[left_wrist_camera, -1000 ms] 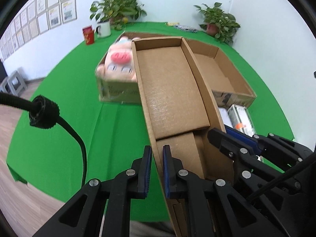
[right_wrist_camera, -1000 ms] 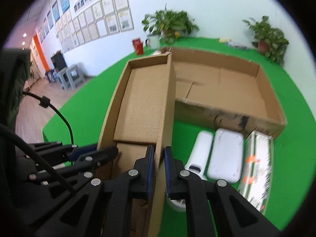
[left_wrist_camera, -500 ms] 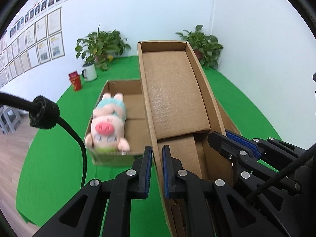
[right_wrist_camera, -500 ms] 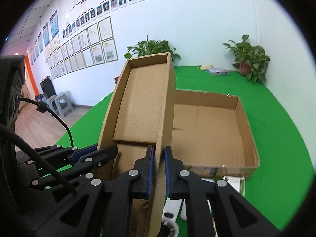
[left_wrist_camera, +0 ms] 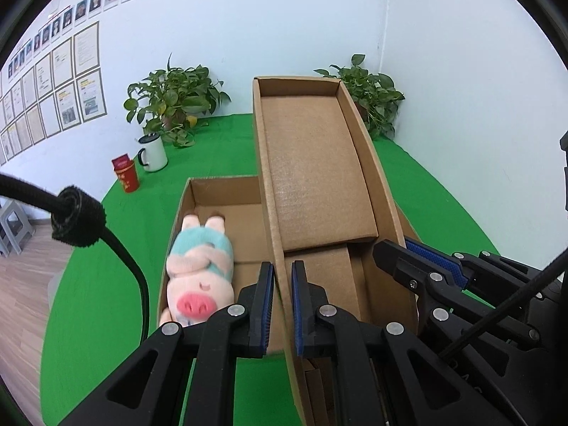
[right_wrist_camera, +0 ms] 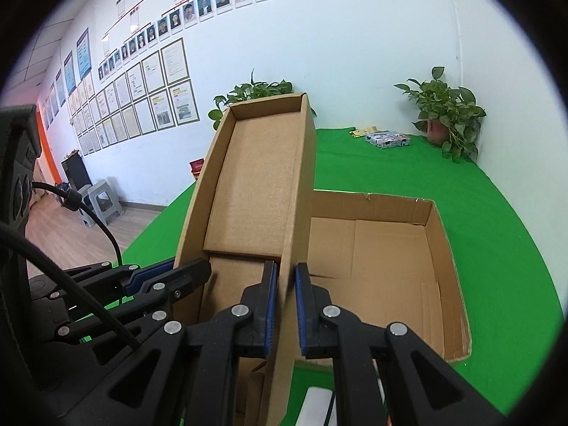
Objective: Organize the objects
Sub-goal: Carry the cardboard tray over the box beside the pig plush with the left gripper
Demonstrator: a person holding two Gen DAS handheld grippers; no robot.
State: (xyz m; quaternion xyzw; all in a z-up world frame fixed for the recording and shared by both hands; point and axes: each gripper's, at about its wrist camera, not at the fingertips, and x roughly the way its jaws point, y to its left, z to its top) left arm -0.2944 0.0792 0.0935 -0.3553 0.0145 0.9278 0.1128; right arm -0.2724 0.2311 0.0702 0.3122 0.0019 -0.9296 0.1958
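Clearly, the step in hand is the carrying of a cardboard tray [left_wrist_camera: 316,177], a long shallow box of plain brown corrugated board. It is held in the air by both grippers at once. The left gripper [left_wrist_camera: 282,305] has its two blue-padded fingers closed narrow on the tray's left wall, and the right gripper [right_wrist_camera: 284,305] pinches the right wall in the same manner. The tray points away from the cameras toward 12 o'clock, with its far end raised.

Below it, on the green cloth of the table [left_wrist_camera: 88,301], stands a larger open cardboard box [right_wrist_camera: 440,255] with low walls and folded bottom flaps. In the left wrist view a plush pig [left_wrist_camera: 200,277] lies inside this box at about 9 o'clock from the gripper; it is soft and fuzzy, pink with a pale teal garment. The right part of the box looks empty.

I judge that the next move is to lower the tray somewhere, perhaps into the free part of the box, though I cannot tell the intended place. Both hands should descend together and level, because the thin walls can bend or tear if one side leads.

At 5 o'clock in the right wrist view a smooth white object [right_wrist_camera: 316,404] shows only partly; what it is I cannot say. Two potted plants [left_wrist_camera: 174,103] stand at the far edge.
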